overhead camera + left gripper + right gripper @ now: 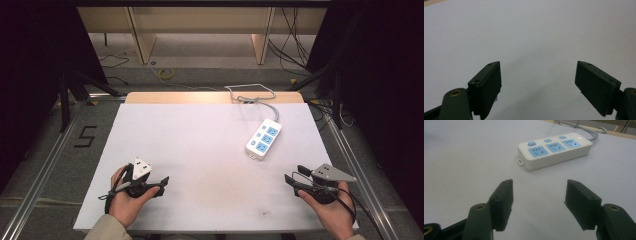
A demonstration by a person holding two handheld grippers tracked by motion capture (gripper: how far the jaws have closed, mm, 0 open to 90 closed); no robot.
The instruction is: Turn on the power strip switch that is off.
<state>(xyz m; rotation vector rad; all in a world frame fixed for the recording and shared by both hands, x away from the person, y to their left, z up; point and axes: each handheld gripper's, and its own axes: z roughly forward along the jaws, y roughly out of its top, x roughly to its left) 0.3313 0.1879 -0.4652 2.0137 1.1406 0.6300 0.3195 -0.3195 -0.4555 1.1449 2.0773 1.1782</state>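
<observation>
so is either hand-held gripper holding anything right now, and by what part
Nothing is held. The left hand-held gripper and the right hand-held gripper both stand open with bare gaps; the power strip lies untouched on the table.

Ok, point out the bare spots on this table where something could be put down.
Bare: the whole left half of the white table, and the middle strip between the left gripper and right gripper. Crowded: the far right, where the power strip and its cable lie.
</observation>
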